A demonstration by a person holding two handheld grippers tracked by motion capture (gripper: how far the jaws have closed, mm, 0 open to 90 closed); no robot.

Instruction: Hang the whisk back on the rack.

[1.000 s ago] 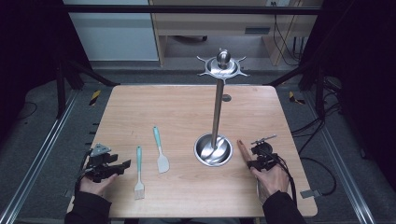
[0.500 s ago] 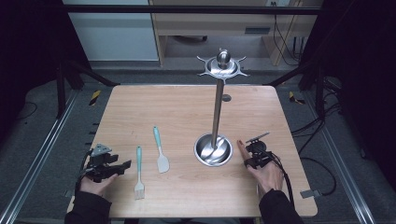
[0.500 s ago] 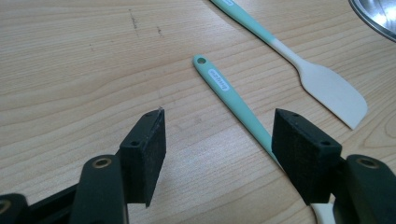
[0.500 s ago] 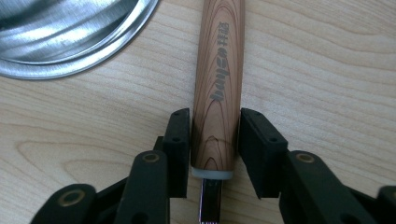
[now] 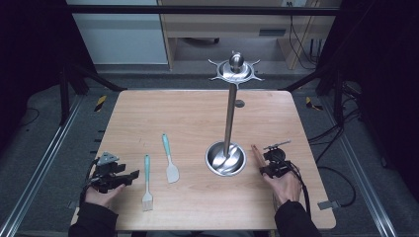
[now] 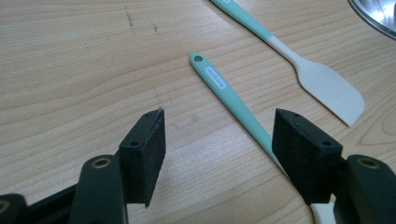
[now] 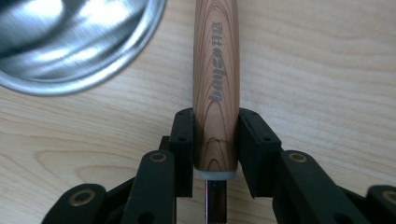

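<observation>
Gripping wooden handle (image 7: 216, 84) between both pads, right gripper (image 7: 216, 154) just closed; steel base (image 7: 70, 42) beside.

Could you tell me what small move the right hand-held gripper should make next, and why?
Probably a short, straight lift. The right hand-held gripper has just been closing, and its pads now clamp the wooden handle, which lies on the table beside the steel stand base.
</observation>
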